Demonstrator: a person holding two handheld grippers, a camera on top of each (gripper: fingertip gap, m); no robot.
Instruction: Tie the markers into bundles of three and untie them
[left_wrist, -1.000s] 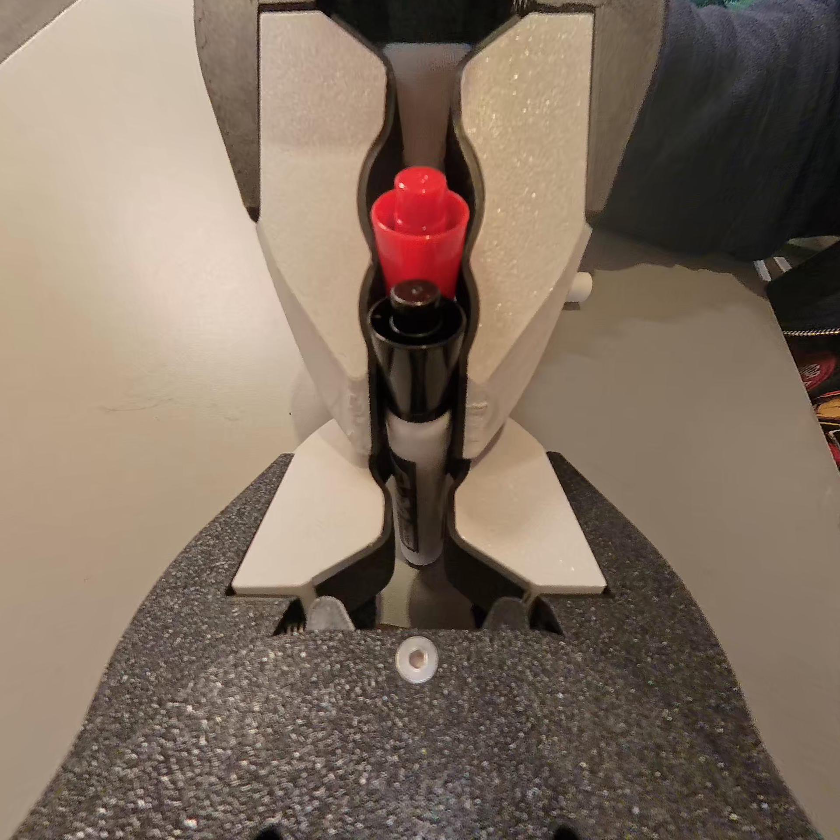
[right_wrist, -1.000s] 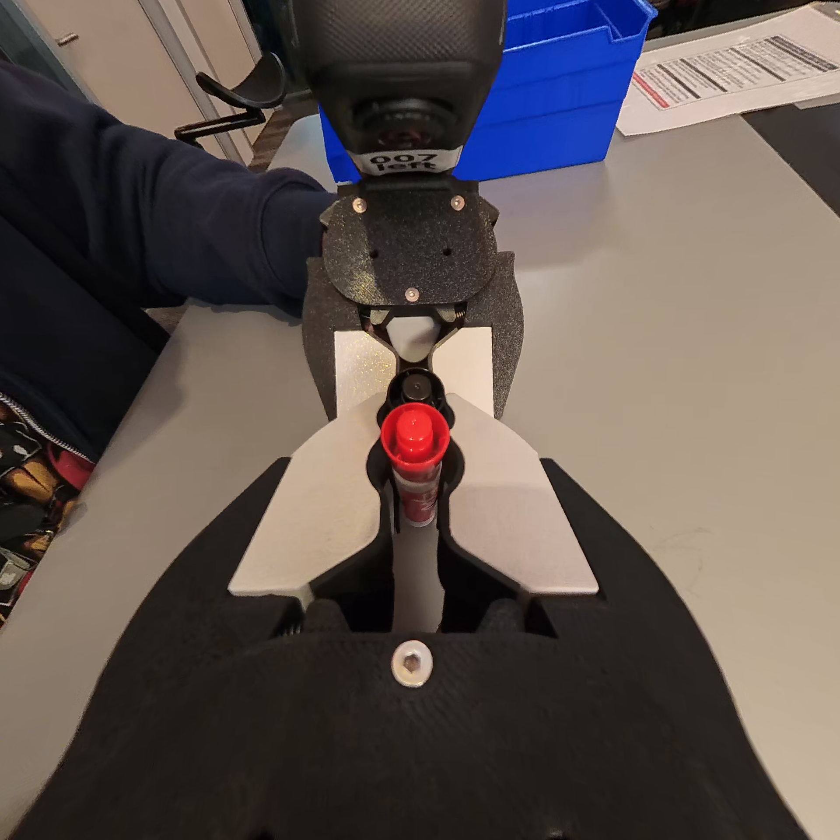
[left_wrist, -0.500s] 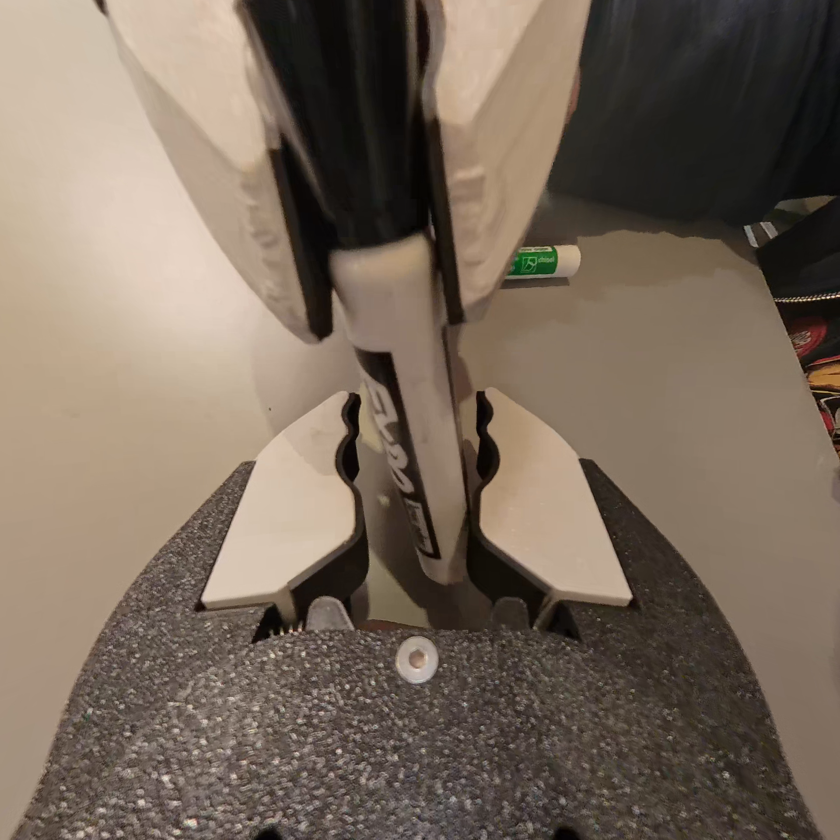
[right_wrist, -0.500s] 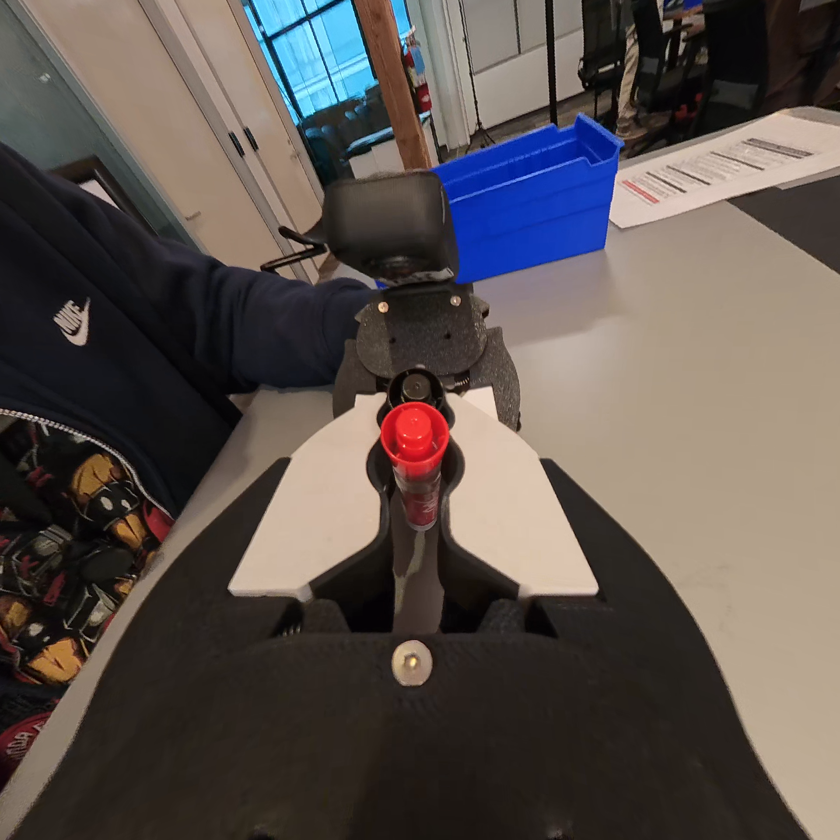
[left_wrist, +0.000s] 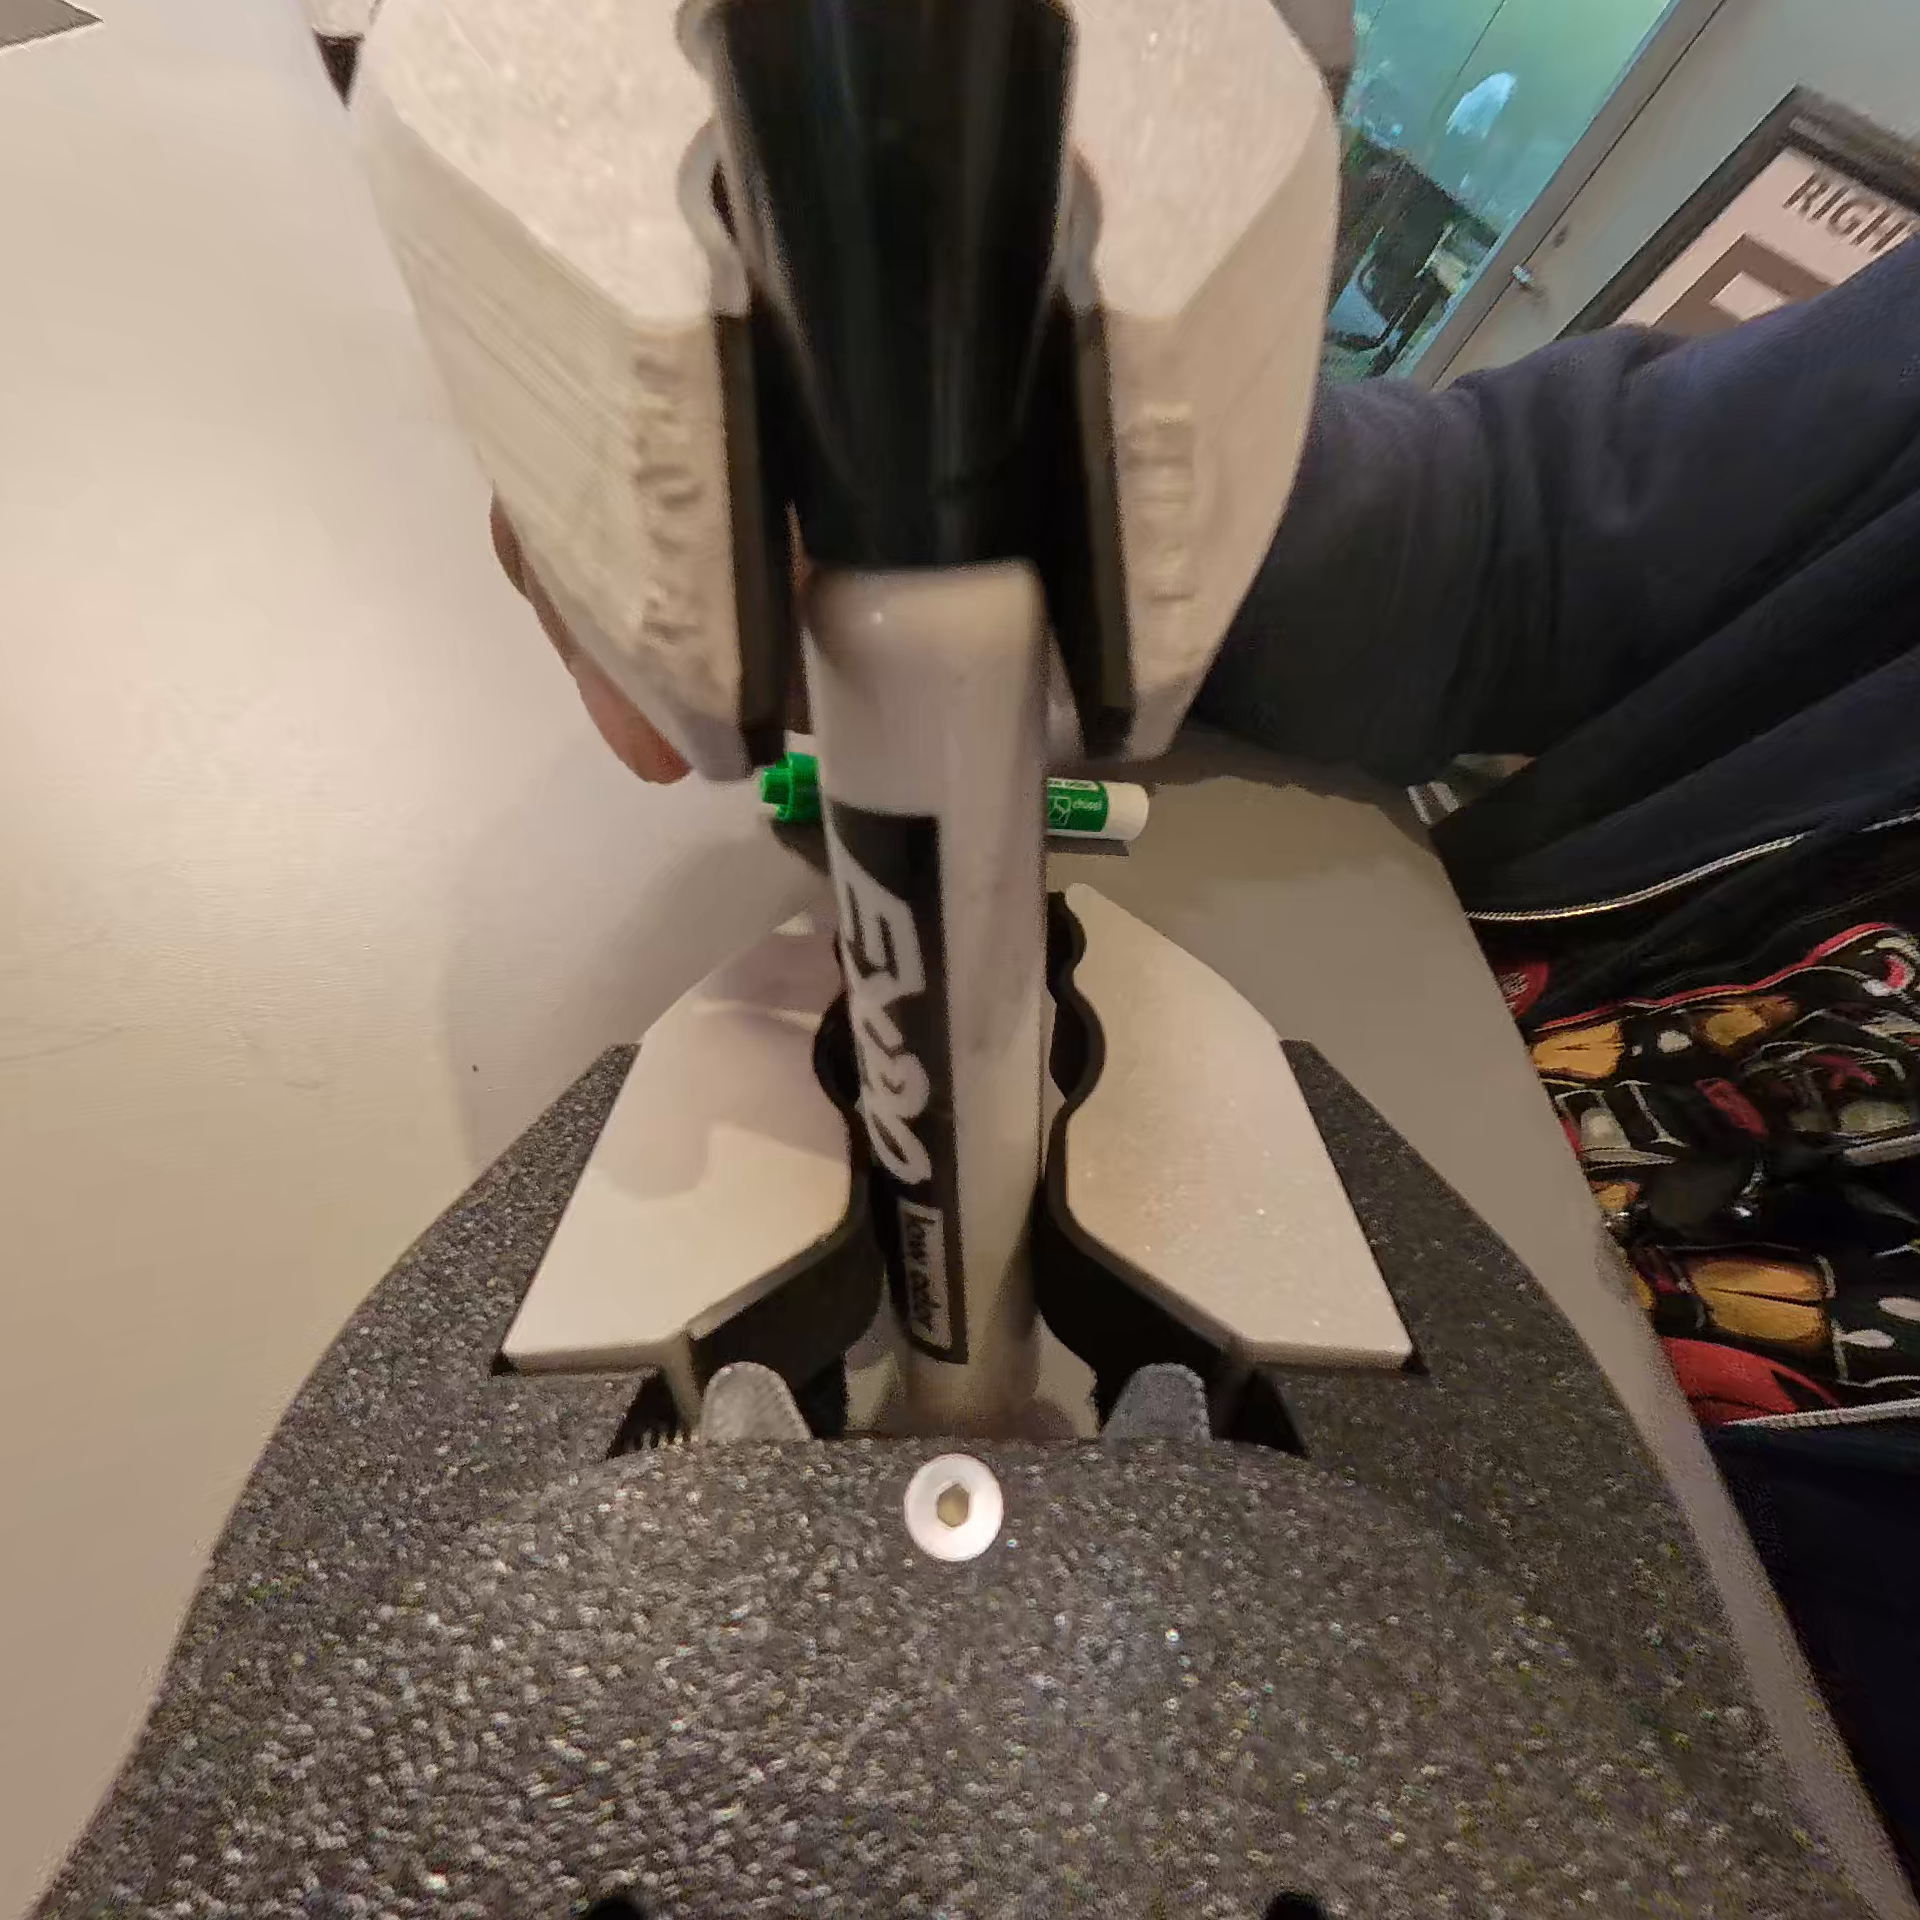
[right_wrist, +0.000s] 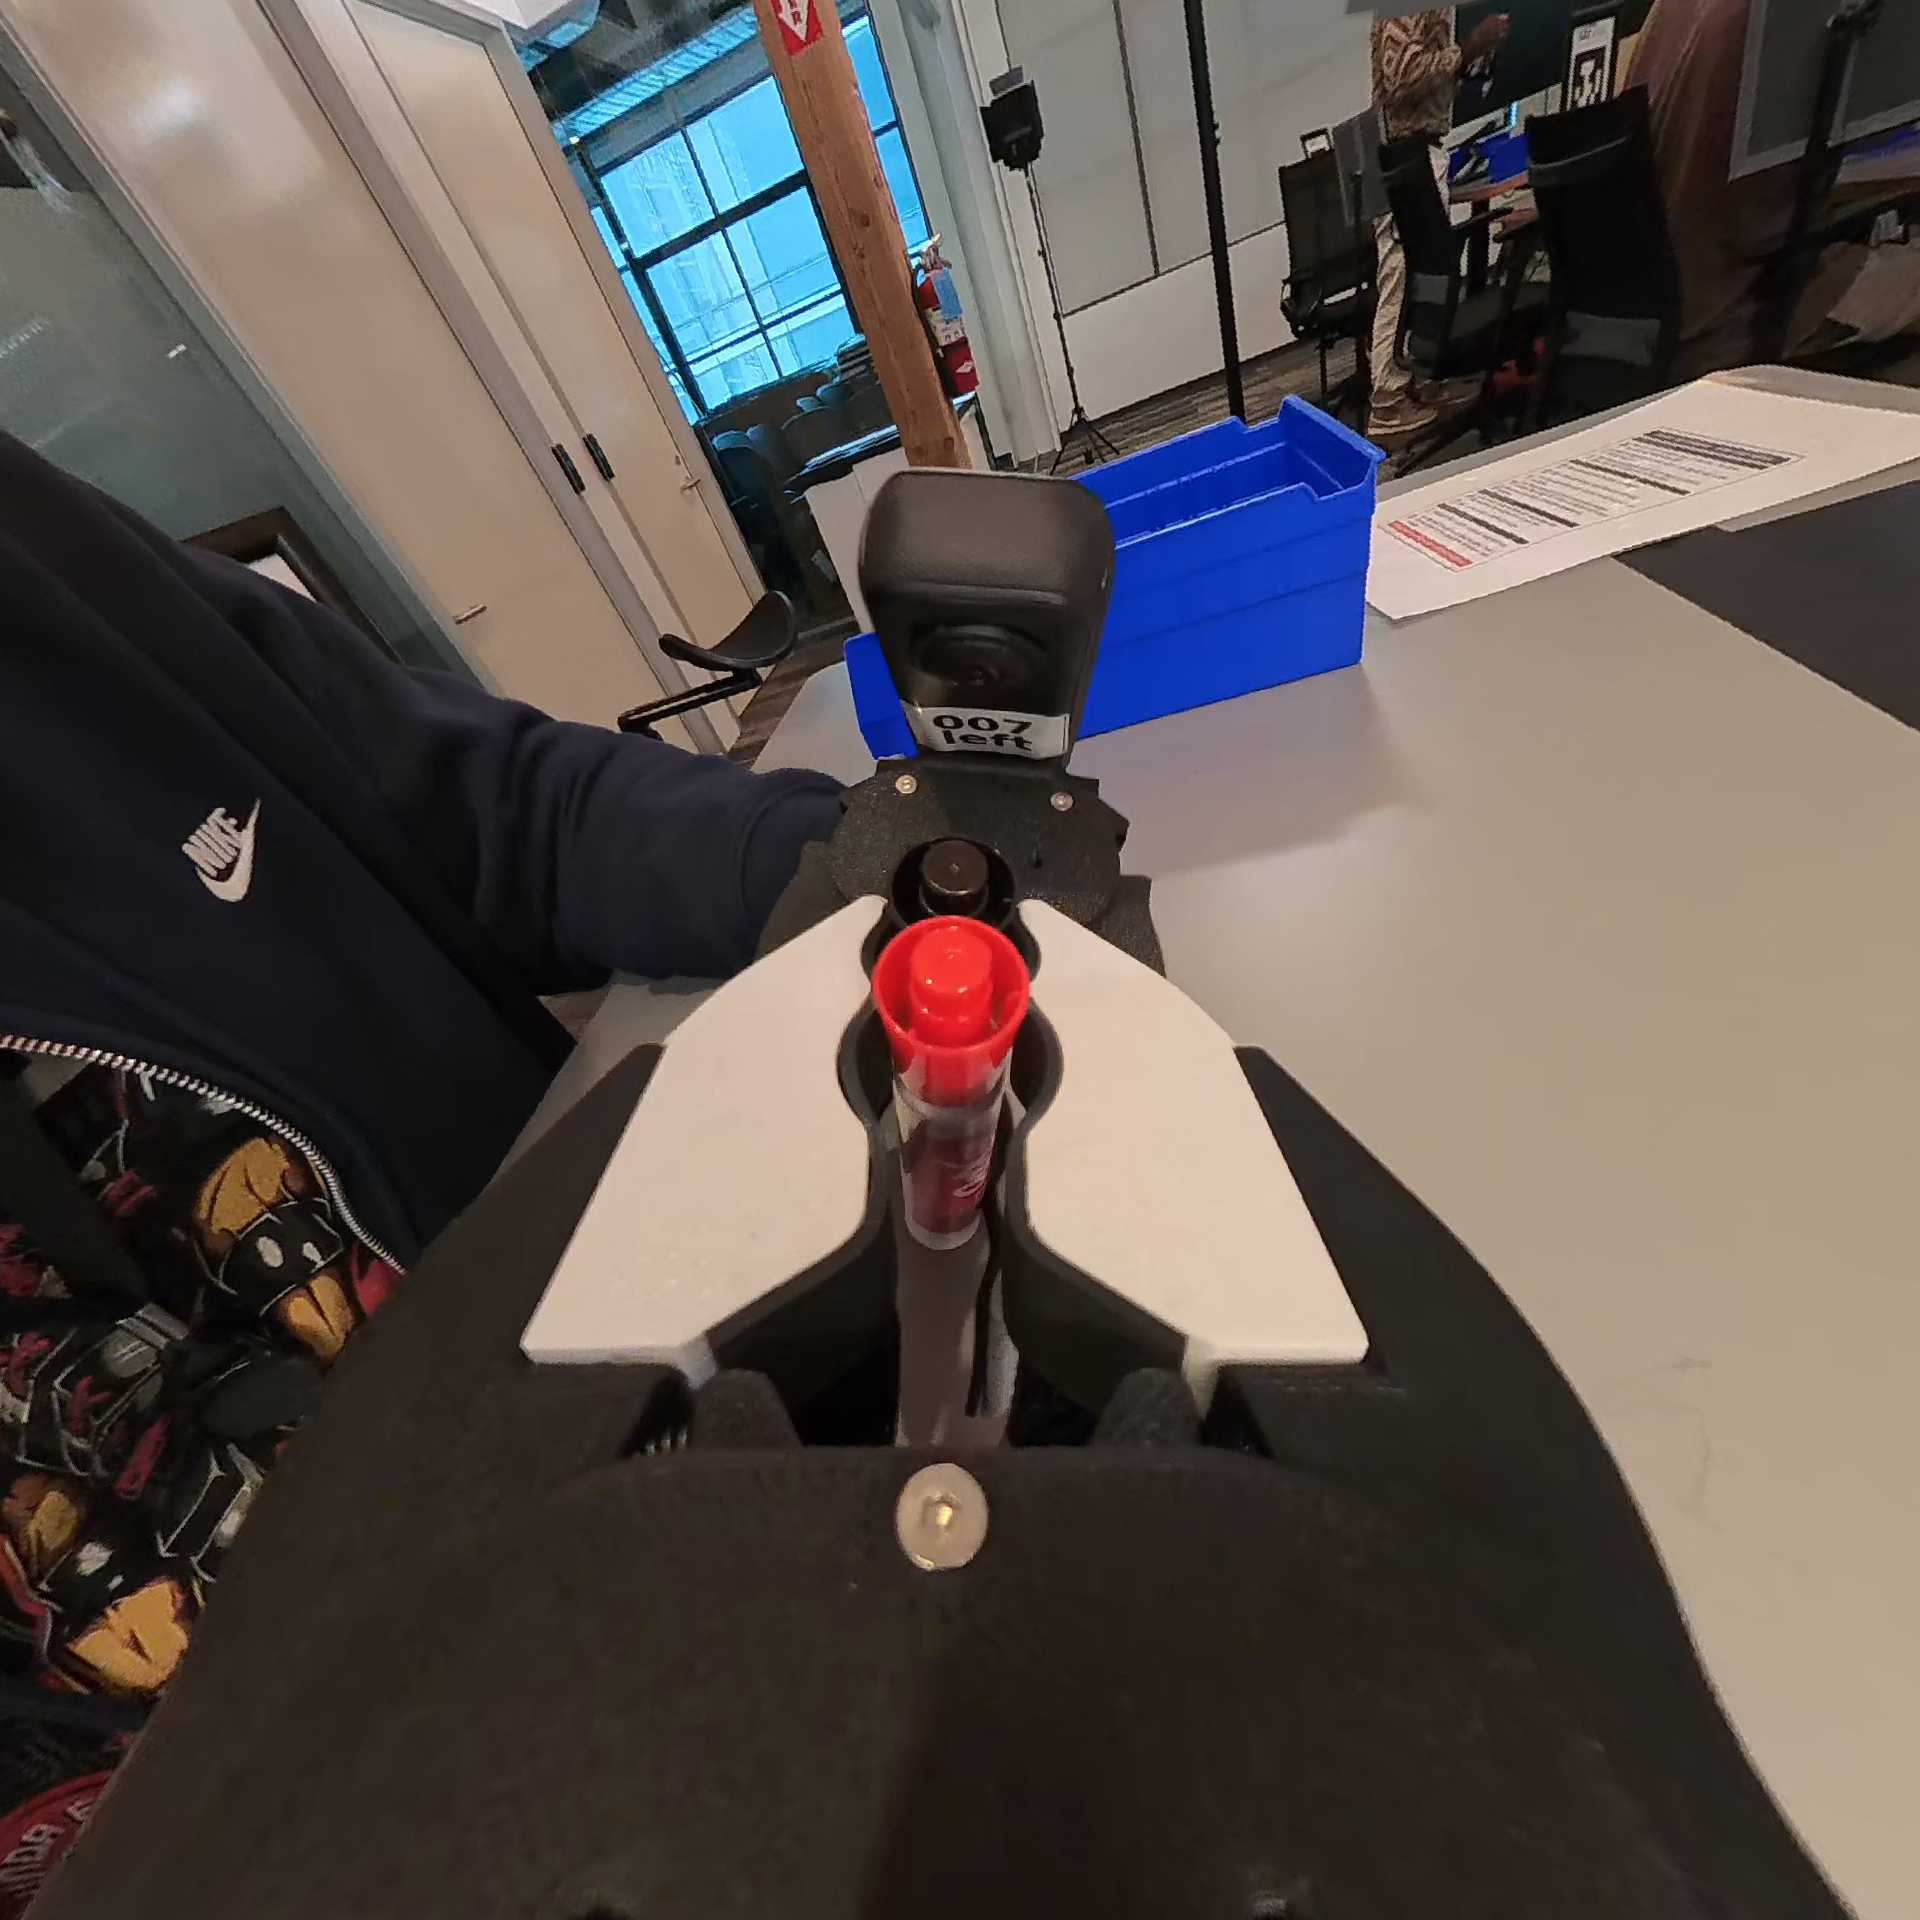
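My right gripper (right_wrist: 951, 920) is shut on two markers stacked in its jaws: a red-capped marker (right_wrist: 948, 1029) on top and a black-capped marker (right_wrist: 954, 871) under it. In the left wrist view the right gripper (left_wrist: 914, 686) hangs close above and clamps the black cap. The black marker's white barrel (left_wrist: 940, 1039) slants down between the fingers of my left gripper (left_wrist: 948, 920). The left jaws stand a little wider than the barrel. A green-capped marker (left_wrist: 1096, 808) lies on the table behind, mostly hidden.
A person's dark sleeve (left_wrist: 1558, 582) reaches in from the right and also shows at the left of the right wrist view (right_wrist: 468, 831). A blue bin (right_wrist: 1226, 582) and a printed sheet (right_wrist: 1621, 499) sit at the far side of the grey table (right_wrist: 1558, 935). Tip to tip, the grippers are about 10 cm apart.
My left jaws have opened off the black marker's barrel. My right gripper has lifted and tilted up with both markers. The green marker has come into view behind.
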